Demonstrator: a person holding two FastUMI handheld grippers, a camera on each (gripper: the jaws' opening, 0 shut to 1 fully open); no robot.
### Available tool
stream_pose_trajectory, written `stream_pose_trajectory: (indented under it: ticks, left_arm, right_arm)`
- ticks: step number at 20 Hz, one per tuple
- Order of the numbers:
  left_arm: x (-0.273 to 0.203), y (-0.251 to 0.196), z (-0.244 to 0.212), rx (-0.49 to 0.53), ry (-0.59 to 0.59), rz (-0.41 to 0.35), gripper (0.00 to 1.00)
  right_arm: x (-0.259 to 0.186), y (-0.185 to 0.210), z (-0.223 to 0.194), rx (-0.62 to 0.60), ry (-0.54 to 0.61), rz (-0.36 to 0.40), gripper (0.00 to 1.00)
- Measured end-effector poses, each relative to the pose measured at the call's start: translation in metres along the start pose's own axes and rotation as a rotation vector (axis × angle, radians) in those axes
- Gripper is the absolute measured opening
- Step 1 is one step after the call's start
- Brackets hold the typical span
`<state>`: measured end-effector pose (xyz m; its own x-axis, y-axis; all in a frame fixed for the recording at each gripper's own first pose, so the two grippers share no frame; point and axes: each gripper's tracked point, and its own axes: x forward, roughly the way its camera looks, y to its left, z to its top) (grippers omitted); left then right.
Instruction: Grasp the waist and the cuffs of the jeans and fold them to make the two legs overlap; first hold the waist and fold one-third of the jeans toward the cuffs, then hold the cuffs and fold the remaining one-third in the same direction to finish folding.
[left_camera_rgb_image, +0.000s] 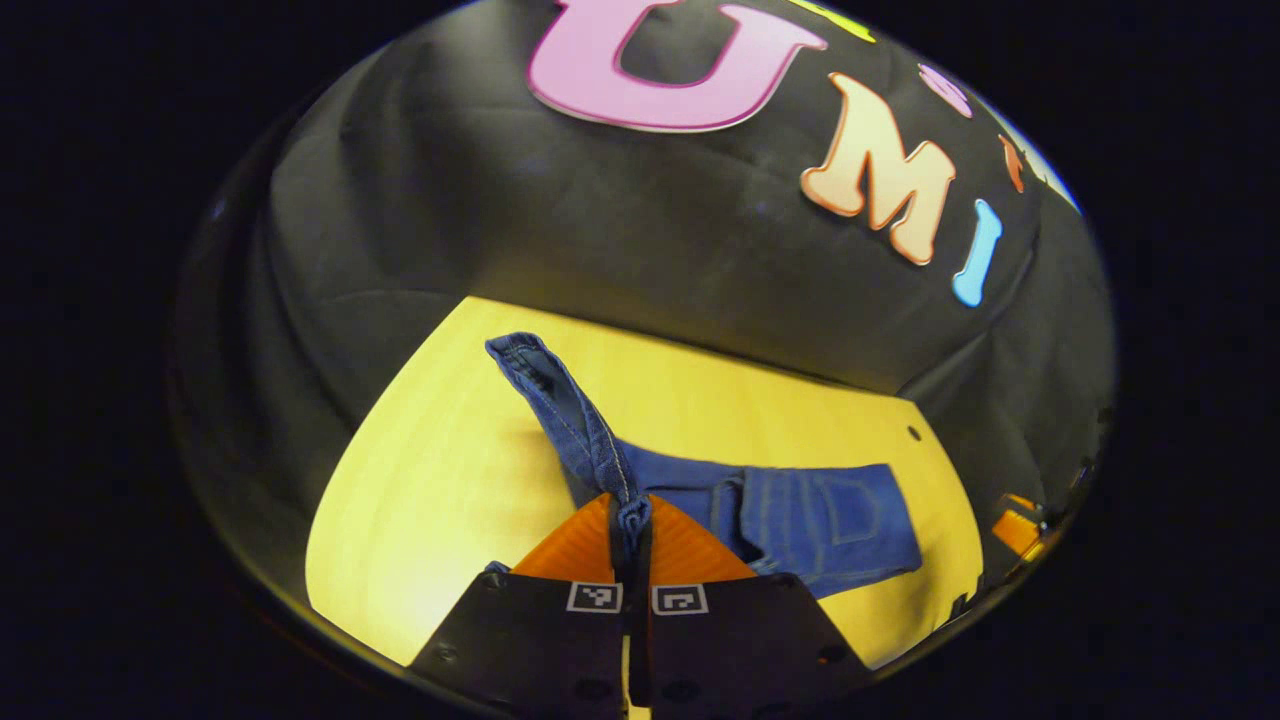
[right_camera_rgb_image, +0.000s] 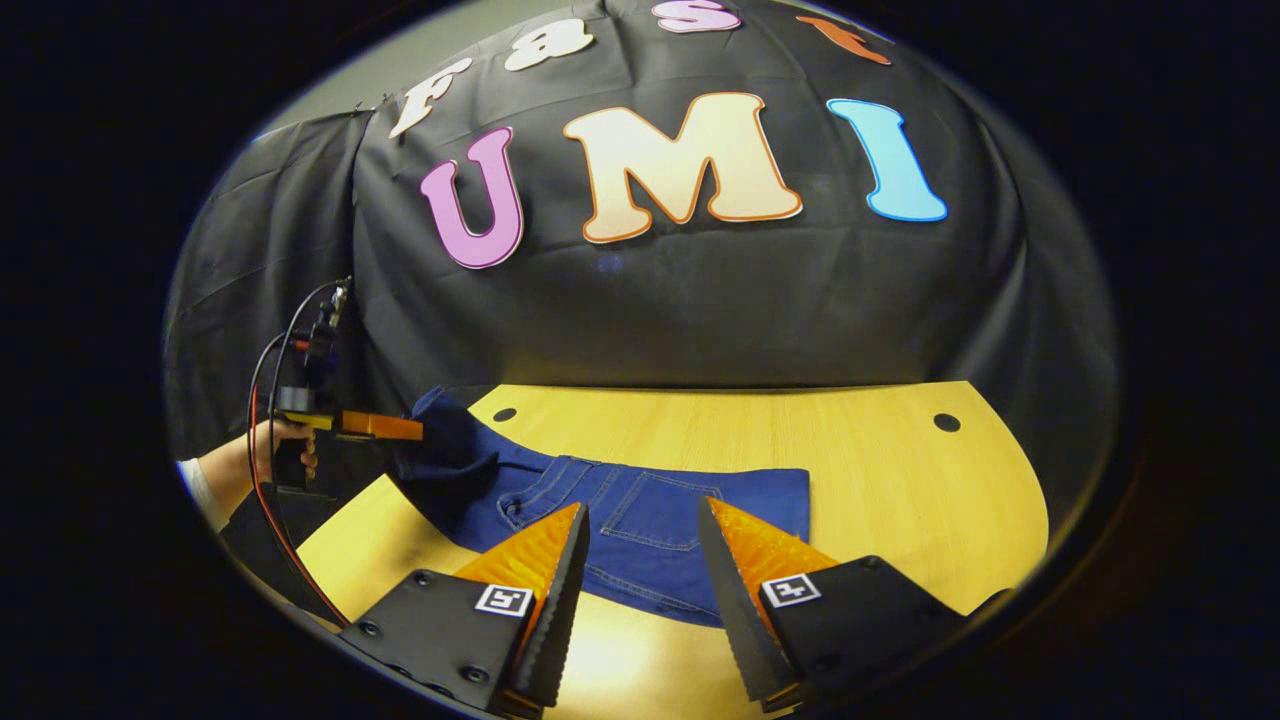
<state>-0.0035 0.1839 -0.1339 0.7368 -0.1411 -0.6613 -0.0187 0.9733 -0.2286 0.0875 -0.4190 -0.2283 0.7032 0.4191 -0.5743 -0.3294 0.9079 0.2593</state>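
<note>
Blue jeans (left_camera_rgb_image: 820, 520) lie folded on the yellow wooden table (left_camera_rgb_image: 440, 480), back pocket facing up. My left gripper (left_camera_rgb_image: 632, 518) is shut on a seamed edge of the denim, and one leg runs from it up to a hemmed cuff (left_camera_rgb_image: 520, 355). In the right gripper view the jeans (right_camera_rgb_image: 560, 480) lie flat across the table's middle. At their left end the cloth rises to the left gripper (right_camera_rgb_image: 385, 426), held by a hand (right_camera_rgb_image: 285, 440). My right gripper (right_camera_rgb_image: 643, 515) stands open just above the near edge of the jeans, with nothing between its fingers.
The table (right_camera_rgb_image: 900, 480) has small round holes (right_camera_rgb_image: 946, 422) near its far edge, and the black cloth wall stands right behind it. A red cable (right_camera_rgb_image: 262, 480) loops down from the left gripper. Bare wood lies to the right of the jeans.
</note>
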Motion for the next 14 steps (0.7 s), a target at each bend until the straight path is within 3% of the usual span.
stream_pose_trajectory:
  ticks: [9, 14]
  left_arm:
    - [0.020, -0.136, 0.013, 0.026, -0.019, -0.148, 0.00]
    - [0.047, -0.200, -0.005, 0.053, 0.018, -0.233, 0.00]
  right_arm:
    - [-0.042, -0.061, 0.004, 0.000, -0.013, -0.017, 0.68]
    - [-0.059, -0.088, -0.002, -0.008, 0.001, -0.043, 0.68]
